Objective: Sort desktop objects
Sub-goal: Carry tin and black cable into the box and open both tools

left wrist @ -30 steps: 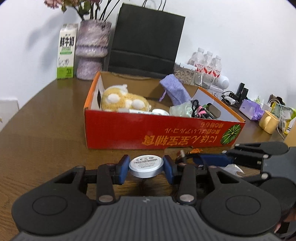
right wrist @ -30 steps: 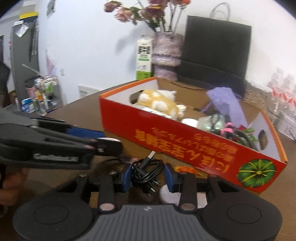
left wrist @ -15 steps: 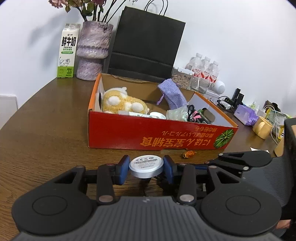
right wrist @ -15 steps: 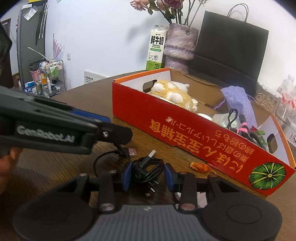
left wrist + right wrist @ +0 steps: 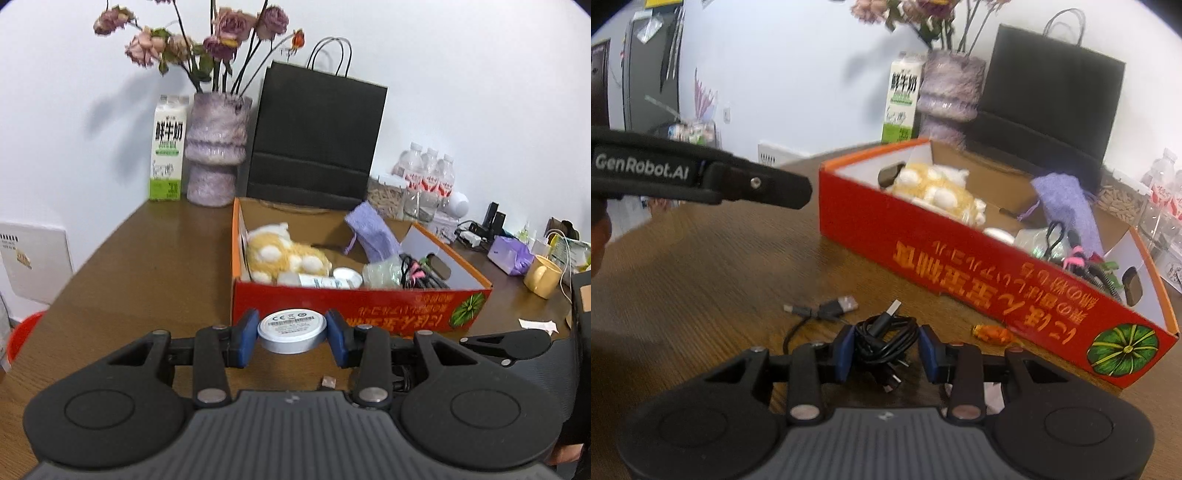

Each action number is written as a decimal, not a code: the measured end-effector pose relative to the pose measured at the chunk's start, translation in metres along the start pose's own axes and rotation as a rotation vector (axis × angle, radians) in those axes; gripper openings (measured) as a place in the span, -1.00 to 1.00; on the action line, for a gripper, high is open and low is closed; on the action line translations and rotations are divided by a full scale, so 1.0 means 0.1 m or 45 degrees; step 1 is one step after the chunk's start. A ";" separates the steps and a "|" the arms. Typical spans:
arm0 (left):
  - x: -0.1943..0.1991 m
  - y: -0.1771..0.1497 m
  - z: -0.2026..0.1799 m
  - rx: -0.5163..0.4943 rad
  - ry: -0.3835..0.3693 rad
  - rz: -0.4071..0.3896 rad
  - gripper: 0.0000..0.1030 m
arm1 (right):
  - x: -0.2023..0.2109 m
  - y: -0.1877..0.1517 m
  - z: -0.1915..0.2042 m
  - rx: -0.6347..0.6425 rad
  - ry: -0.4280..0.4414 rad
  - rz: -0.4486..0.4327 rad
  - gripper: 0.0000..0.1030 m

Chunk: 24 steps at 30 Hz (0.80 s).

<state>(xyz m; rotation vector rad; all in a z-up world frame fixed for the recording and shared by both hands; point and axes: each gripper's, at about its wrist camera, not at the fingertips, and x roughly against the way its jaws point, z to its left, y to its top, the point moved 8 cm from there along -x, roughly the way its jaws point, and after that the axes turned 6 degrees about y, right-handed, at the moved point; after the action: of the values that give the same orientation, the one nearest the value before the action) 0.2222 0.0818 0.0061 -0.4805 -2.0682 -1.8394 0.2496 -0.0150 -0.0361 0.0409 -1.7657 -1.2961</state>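
My left gripper (image 5: 291,332) is shut on a round white-and-silver puck (image 5: 291,328), held above the table just in front of the red cardboard box (image 5: 354,306). The box holds a yellow plush toy (image 5: 284,254), a purple pouch (image 5: 373,232) and tangled cords (image 5: 417,273). In the right wrist view my right gripper (image 5: 886,347) is shut on a bundle of black USB cable (image 5: 882,339), low over the wooden table (image 5: 701,280) near the box's (image 5: 960,266) front wall. A cable end with plugs (image 5: 827,310) trails on the table.
An orange wrapped candy (image 5: 993,334) lies by the box's front. Behind the box stand a milk carton (image 5: 167,147), a purple vase (image 5: 216,147) with dried flowers and a black paper bag (image 5: 314,140). Water bottles (image 5: 428,177), a yellow mug (image 5: 543,277) and clutter fill the right side.
My left gripper rose with the puck and tilted up, so the box sits lower in its view and the flowers show. The right gripper stays on the cable bundle.
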 end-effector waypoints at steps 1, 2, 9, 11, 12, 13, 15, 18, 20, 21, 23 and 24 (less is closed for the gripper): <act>0.01 0.03 -0.01 -0.004 0.003 -0.011 -0.21 | 0.04 0.03 0.00 -0.003 -0.004 -0.018 -0.30; 0.03 0.06 -0.01 -0.008 0.004 -0.022 -0.21 | 0.09 0.08 -0.01 -0.003 -0.007 -0.039 -0.30; 0.04 0.28 -0.13 -0.027 -0.003 -0.087 -0.21 | 0.36 0.36 -0.19 -0.024 -0.064 -0.158 -0.30; 0.02 0.33 -0.18 -0.030 -0.010 -0.100 -0.21 | 0.41 0.42 -0.27 -0.046 -0.083 -0.186 -0.30; 0.01 0.36 -0.20 -0.030 -0.012 -0.106 -0.21 | 0.43 0.45 -0.32 -0.057 -0.090 -0.198 -0.30; -0.02 0.39 -0.23 -0.030 -0.013 -0.114 -0.21 | 0.44 0.47 -0.36 -0.067 -0.095 -0.209 -0.30; -0.07 0.45 -0.27 -0.032 -0.019 -0.126 -0.21 | 0.46 0.51 -0.42 -0.084 -0.108 -0.231 -0.30; -0.17 0.53 -0.35 -0.041 -0.023 -0.140 -0.21 | 0.47 0.57 -0.53 -0.107 -0.124 -0.261 -0.30; -0.25 0.58 -0.39 -0.047 -0.017 -0.148 -0.21 | 0.45 0.62 -0.61 -0.121 -0.133 -0.279 -0.30; -0.29 0.61 -0.40 -0.048 -0.014 -0.150 -0.21 | 0.44 0.64 -0.65 -0.128 -0.136 -0.287 -0.30; -0.37 0.66 -0.42 -0.047 -0.013 -0.156 -0.21 | 0.42 0.70 -0.75 -0.142 -0.147 -0.307 -0.30; -0.43 0.69 -0.44 -0.048 -0.010 -0.157 -0.21 | 0.41 0.72 -0.79 -0.148 -0.151 -0.315 -0.30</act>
<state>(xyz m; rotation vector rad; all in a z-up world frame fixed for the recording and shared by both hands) 0.2928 0.0444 0.0521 -0.3778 -2.1154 -1.9517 0.3123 -0.0616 0.0475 0.1225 -1.8247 -1.6068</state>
